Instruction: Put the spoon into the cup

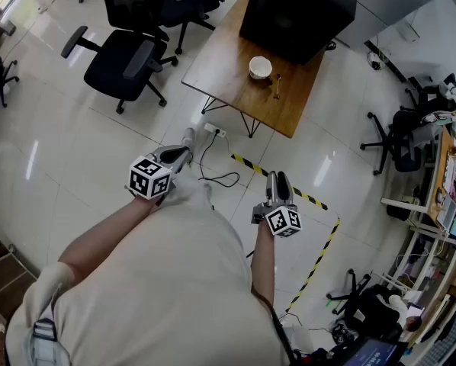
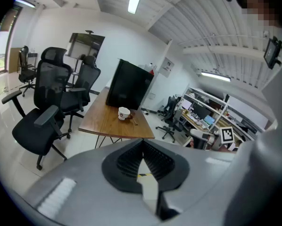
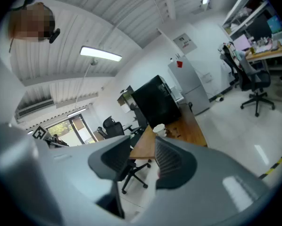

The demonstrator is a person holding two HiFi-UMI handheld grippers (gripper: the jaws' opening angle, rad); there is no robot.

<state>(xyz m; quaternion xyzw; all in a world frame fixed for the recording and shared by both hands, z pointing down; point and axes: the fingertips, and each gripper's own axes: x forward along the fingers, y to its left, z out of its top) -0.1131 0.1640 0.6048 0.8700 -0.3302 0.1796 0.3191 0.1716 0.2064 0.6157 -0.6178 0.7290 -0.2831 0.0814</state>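
1. Ahead, black office chairs (image 1: 125, 59) crowd the left side of the wooden tabletop (image 1: 228, 63). A large black box (image 1: 298, 10) fills its far end, and a white power strip (image 1: 215, 130) lies on the floor by its near legs.
2. The white cup (image 1: 260, 68) stands mid-tabletop, with the spoon (image 1: 277, 86) just beside it.
3. The floor is pale glossy tile marked with yellow-black tape (image 1: 325, 244).
4. The left gripper (image 1: 181, 155) has its jaws together and empty; the right gripper (image 1: 277, 178) has its jaws wide, holding nothing.

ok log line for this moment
stage: before reach | left gripper: shut, empty | right gripper: open, empty | spoon: on table beside cup | grippers: short of table
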